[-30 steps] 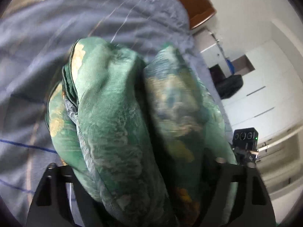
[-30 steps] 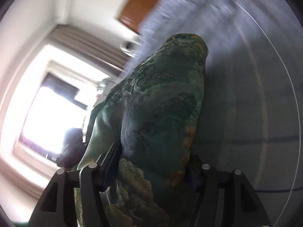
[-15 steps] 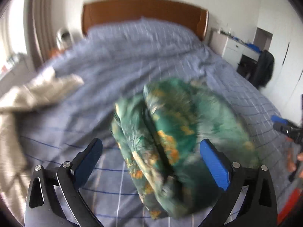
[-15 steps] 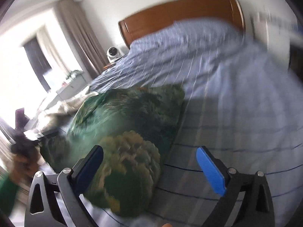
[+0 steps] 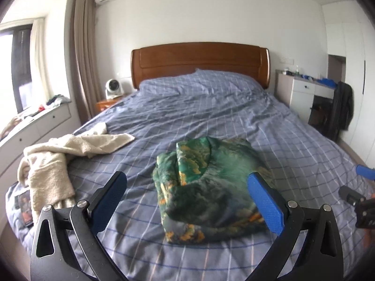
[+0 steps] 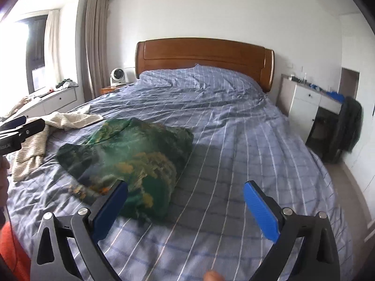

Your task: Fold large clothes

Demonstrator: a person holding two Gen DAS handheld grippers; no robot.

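Note:
A folded green garment with orange and yellow print [image 5: 208,187] lies in a thick bundle on the blue checked bed [image 5: 211,107]. It also shows in the right wrist view [image 6: 131,161], left of centre. My left gripper [image 5: 187,199] is open and empty, pulled back above the near side of the bundle. My right gripper [image 6: 185,208] is open and empty, to the right of the bundle over bare sheet. The right gripper's tip shows at the left wrist view's right edge [image 5: 361,187].
A cream knitted garment [image 5: 61,157] lies crumpled on the bed's left side. A wooden headboard [image 5: 199,61] stands at the far end. A nightstand with a small fan [image 5: 113,89] is left of it, a white desk and dark chair [image 5: 337,110] right.
Both grippers let go of the green garment, opened wide and pulled back. The bundle now rests on the bed, and the views have levelled out.

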